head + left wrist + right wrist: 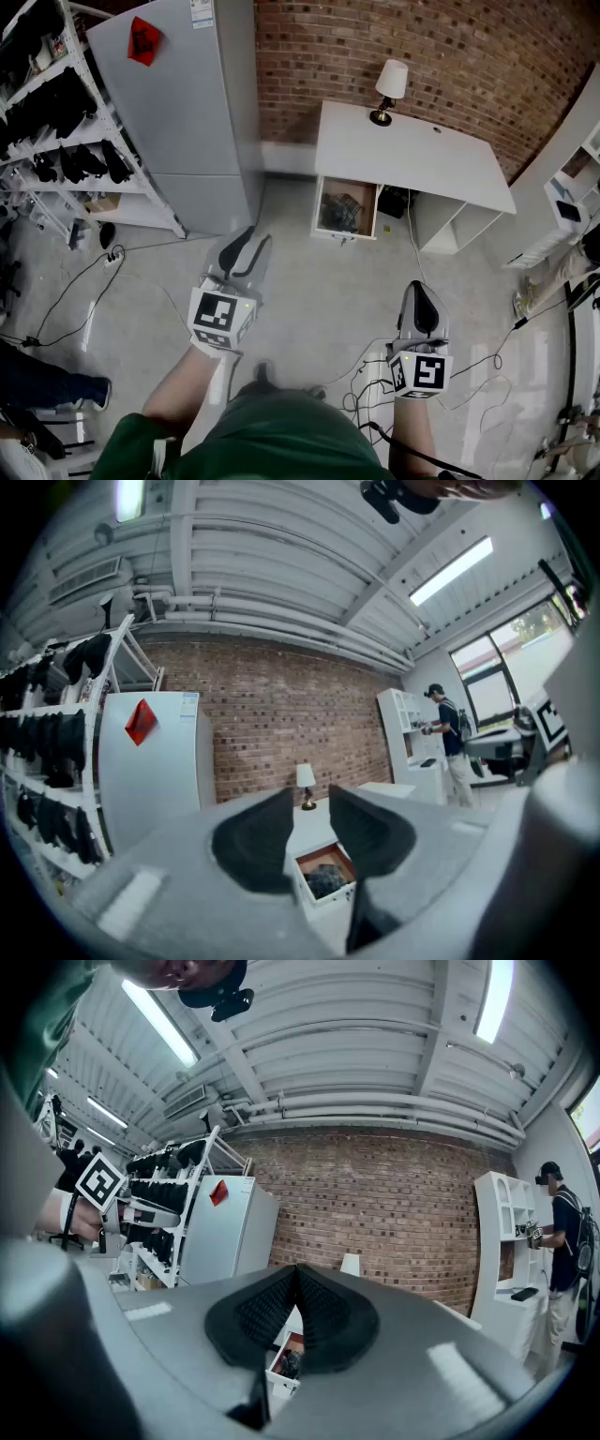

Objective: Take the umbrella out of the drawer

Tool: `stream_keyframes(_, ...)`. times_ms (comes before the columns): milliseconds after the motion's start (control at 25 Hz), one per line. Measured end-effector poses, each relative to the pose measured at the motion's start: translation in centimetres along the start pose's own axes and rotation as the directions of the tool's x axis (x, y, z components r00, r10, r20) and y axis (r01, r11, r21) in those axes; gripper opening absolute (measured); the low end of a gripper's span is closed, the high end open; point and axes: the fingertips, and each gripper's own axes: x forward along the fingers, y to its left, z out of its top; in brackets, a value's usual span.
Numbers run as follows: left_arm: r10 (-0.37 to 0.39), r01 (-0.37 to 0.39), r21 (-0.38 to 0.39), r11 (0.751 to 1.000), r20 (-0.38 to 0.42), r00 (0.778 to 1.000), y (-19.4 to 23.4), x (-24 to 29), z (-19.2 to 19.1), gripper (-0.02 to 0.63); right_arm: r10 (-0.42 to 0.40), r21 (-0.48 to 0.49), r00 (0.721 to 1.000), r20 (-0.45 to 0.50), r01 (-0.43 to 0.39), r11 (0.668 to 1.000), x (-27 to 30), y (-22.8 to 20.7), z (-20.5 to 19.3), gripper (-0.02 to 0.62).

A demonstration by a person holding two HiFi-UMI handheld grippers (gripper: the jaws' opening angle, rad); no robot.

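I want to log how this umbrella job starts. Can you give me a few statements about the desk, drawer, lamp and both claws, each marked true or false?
The white-fronted drawer of the white desk stands open: true.
The left claw is shut: false; its jaws stand apart and hold nothing.
The right claw is shut and empty: true.
The small white-shaded table lamp stands on the floor: false; it stands on the desk.

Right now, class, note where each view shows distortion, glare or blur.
Head view: fisheye curves the brick wall; floor gleams at right. Left gripper view: left fingers soft-focus, ceiling lamp blown out. Right gripper view: right fingers blurred, dark vignetted corners.
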Motion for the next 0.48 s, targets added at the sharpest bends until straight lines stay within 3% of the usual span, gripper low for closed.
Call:
stream_keyframes(280,0.007,-0.007,-0.003,1.000,0.021,1.000,2.6,0.2,0.3,0.117,-0.021,0.005,1.000,0.015,0.021,1.000,1.2,0.4,0.2,0.002)
stream_keyframes(480,0.000,0.000,-0.011,1.000,0.039,0.999,4.7,0.0,0.4,0.117,-0.079,0.035,0.997,0.007,0.079,0.996,2.3,0.6,0.5,0.005)
